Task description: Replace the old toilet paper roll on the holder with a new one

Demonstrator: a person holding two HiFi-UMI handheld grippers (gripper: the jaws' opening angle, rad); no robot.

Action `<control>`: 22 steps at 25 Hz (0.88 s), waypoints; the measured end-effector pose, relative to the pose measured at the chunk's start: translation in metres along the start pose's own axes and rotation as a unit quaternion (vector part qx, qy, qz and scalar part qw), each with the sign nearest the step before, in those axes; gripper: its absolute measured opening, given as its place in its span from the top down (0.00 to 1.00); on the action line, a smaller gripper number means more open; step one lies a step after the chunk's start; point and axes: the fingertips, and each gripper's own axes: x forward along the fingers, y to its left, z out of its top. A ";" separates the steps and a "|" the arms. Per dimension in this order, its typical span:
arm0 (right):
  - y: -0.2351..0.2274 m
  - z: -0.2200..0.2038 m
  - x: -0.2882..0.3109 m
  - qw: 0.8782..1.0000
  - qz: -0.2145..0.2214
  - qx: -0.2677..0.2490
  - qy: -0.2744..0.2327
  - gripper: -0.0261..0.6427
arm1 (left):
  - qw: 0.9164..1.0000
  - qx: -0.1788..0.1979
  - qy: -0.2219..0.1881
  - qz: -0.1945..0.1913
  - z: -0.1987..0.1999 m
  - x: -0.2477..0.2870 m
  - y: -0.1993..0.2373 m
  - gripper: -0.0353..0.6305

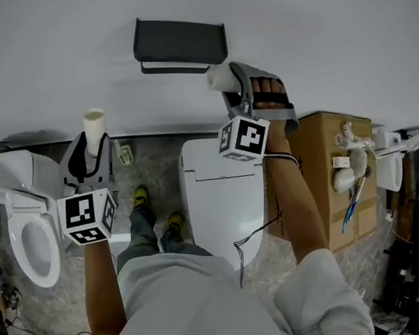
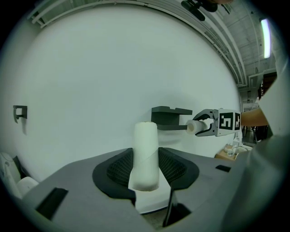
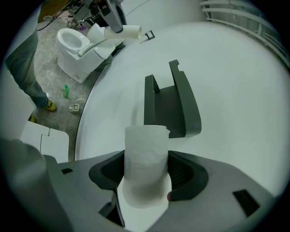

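New roll [image 3: 146,158]: gripped across its middle by the right tool [image 1: 229,81], pads pressed on both flanks. Located at upper centre of the head view, just below the right end of the holder [image 1: 179,43]; contact with the holder not determinable.

Long axis: in the left gripper view, lying roughly along the holder's length, with one end face turned toward the holder's right end.

Holder: dark, fixed on the wall [image 1: 311,12], with no roll seen on it.

Judged next move: feed the new roll leftward in the head view along that axis, in line with the holder's length. Nearer hand: the right, by a clear margin.

Old roll [image 2: 146,154]: thin pale tube, clamped upright in the left tool [image 1: 94,145]. Located at left of the head view, well apart from the holder. Hold clear of the feed path.
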 end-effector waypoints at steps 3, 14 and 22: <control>-0.001 -0.001 0.001 1.000 0.000 -0.002 0.006 0.54 | 1.000 -0.002 0.001 -0.001 0.000 0.001 0.000 0.65; 0.003 0.028 0.007 1.000 0.005 -0.009 -0.006 0.54 | 1.000 0.001 0.002 0.000 -0.003 -0.005 0.009 0.65; 0.006 0.046 0.010 1.000 -0.002 -0.004 -0.008 0.54 | 1.000 -0.004 0.003 0.008 -0.006 -0.010 0.022 0.65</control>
